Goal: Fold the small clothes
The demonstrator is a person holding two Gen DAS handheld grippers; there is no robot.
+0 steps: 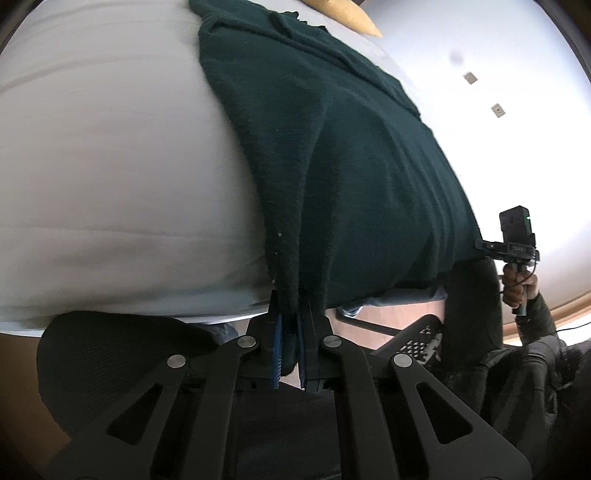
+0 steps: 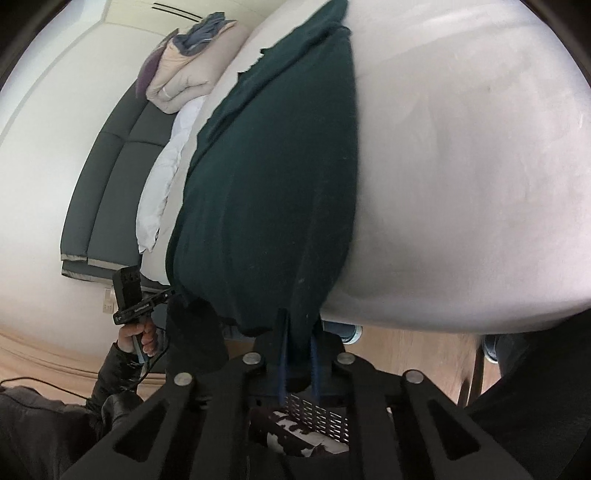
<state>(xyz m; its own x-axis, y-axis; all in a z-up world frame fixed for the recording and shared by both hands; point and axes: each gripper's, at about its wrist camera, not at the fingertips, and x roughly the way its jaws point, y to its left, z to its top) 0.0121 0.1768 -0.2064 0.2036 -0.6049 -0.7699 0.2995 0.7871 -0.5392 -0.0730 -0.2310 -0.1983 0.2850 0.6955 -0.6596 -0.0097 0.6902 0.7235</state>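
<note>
A dark green knitted garment lies stretched along the white bed, its near hem at the bed's front edge. My left gripper is shut on the hem's left corner, cloth pinched between the blue pads. In the right wrist view the same garment runs away up the bed. My right gripper is shut on the hem's right corner, with fabric bunched between its fingers. Each view shows the other gripper off to the side, held by a person's hand.
A folded beige quilt and a white pillow lie at the bed's far left. A dark mat lies on the floor beside it. A perforated basket with patterned cloth sits below. A yellow cushion lies at the far end.
</note>
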